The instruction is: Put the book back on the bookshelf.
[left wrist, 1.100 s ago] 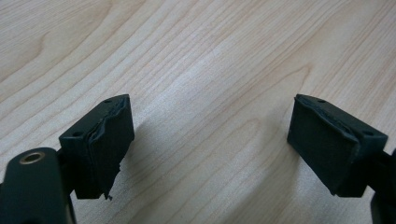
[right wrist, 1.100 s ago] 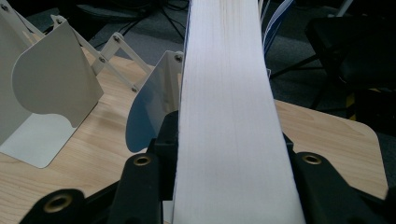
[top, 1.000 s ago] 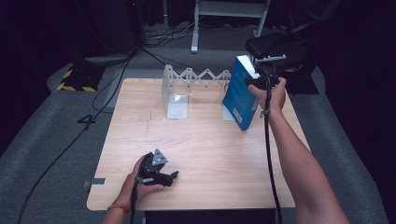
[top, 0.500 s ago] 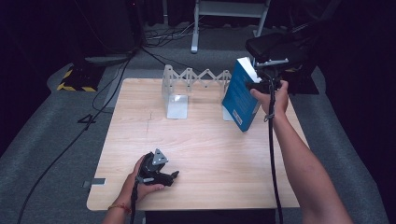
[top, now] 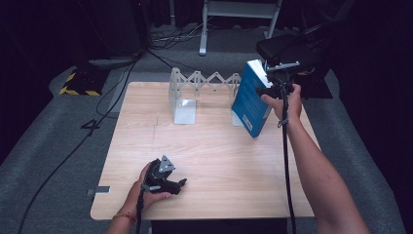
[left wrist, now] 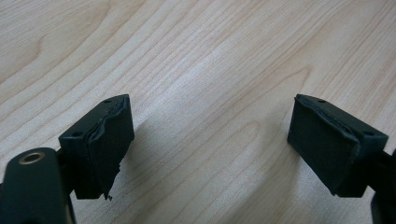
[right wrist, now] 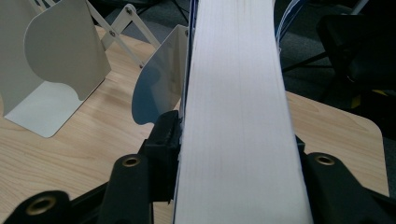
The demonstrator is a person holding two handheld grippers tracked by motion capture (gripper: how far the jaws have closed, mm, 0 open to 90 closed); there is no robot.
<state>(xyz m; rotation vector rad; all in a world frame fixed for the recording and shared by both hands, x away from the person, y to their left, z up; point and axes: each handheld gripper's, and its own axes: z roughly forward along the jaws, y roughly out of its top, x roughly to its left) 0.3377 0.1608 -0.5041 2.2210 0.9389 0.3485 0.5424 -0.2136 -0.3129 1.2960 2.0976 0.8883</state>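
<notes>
I'm clamping the right hand-held gripper [top: 271,90] on a blue book [top: 249,98], holding it tilted at the far right of the desk [top: 219,161], just beside the white folding book rack [top: 195,90]. My left hand-held gripper [top: 181,183] is resting near the left front edge, jaws apart, nothing between them.

A thick blue-covered book with white page edges [top: 251,99] is tilted, its top leaning toward one o'clock, at the table's two o'clock corner. Its lower corner nears the wood beside the white accordion-style metal bookend rack [top: 195,90], at twelve o'clock.
</notes>
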